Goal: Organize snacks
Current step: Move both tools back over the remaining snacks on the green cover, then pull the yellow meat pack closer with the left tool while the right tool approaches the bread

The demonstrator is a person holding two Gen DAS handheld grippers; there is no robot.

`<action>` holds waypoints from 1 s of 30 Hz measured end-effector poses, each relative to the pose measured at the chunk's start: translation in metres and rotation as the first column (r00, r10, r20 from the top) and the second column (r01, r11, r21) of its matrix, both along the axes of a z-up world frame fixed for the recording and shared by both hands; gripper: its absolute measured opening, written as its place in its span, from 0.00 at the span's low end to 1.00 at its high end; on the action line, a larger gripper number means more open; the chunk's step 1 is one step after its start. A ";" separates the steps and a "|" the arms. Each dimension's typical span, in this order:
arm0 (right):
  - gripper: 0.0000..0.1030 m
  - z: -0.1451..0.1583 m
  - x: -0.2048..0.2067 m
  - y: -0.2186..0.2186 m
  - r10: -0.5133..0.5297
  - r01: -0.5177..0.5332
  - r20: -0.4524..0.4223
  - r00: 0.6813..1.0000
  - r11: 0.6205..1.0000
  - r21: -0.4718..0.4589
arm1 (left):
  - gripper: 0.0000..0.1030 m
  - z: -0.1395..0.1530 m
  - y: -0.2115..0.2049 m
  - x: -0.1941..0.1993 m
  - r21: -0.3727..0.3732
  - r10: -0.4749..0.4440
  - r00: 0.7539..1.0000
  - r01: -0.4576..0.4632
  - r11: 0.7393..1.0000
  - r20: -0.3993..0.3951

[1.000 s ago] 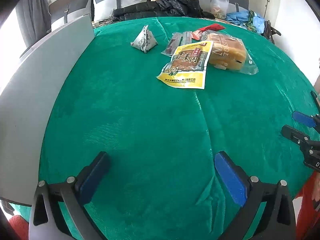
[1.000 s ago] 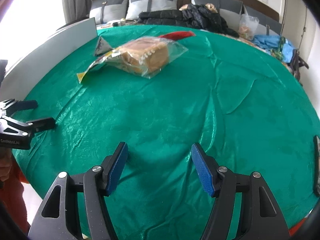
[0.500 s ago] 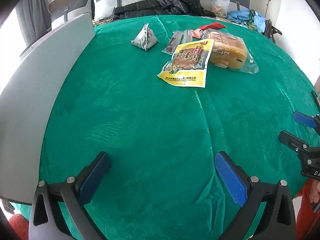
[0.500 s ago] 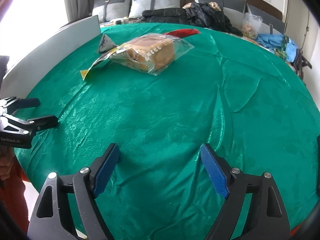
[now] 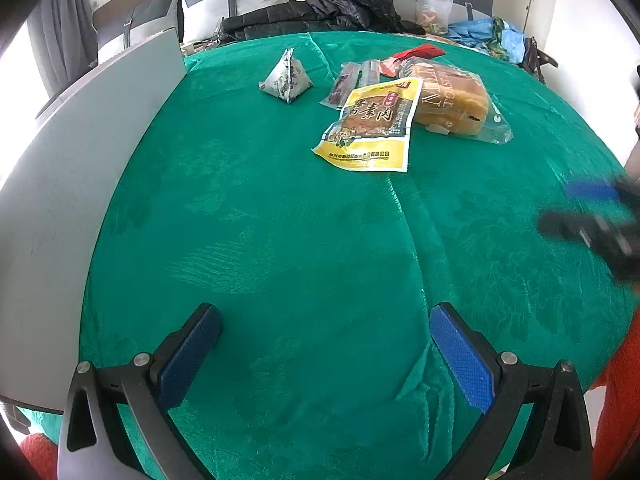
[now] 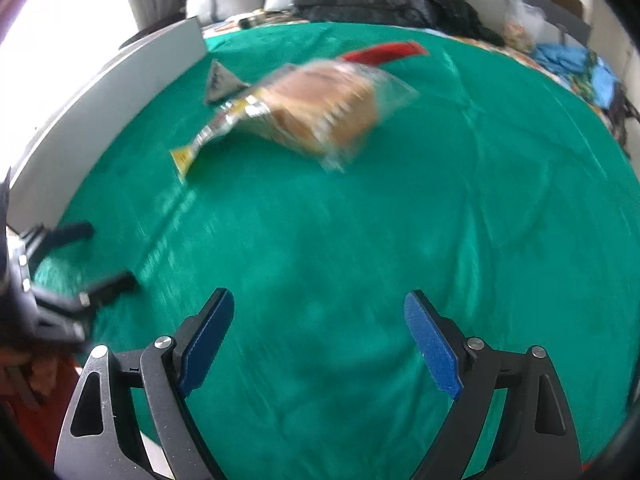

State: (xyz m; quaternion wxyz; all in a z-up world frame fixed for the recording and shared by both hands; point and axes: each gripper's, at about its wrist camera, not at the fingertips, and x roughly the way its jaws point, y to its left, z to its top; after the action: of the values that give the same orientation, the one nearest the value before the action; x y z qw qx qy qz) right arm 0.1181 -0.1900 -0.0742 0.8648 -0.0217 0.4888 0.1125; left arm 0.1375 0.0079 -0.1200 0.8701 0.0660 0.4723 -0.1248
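With both the left gripper [image 5: 324, 352] and right gripper [image 6: 318, 340] spread wide and empty, well short of the bagged bread [image 5: 452, 100] beside the yellow packet [image 5: 370, 128], a level approach pinching loose wrapper looked wisest.

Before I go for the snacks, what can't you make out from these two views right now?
- Right wrist view: motion blur smears the bread bag; its print is unreadable.
- Left wrist view: the right gripper is blurred and cut by the right edge.
- Left wrist view: the yellow packet overlaps the bread bag's near side and two small clear packets.
- The red wrapper is mostly hidden behind the bread.
- Small print on the triangular pouch is too small.
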 end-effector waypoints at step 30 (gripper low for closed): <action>0.88 -0.019 0.043 -0.084 -0.178 0.184 0.124 0.976 0.982 -0.037 | 0.99 0.032 -0.067 0.133 -0.071 -0.135 0.988 0.130 0.989 -0.076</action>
State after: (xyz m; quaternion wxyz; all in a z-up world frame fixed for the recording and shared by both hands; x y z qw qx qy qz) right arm 0.1613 -0.2737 -0.0931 0.8986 -0.0048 0.4383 0.0197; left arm 0.2709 -0.0591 -0.0883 0.8420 0.0633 0.4970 -0.2003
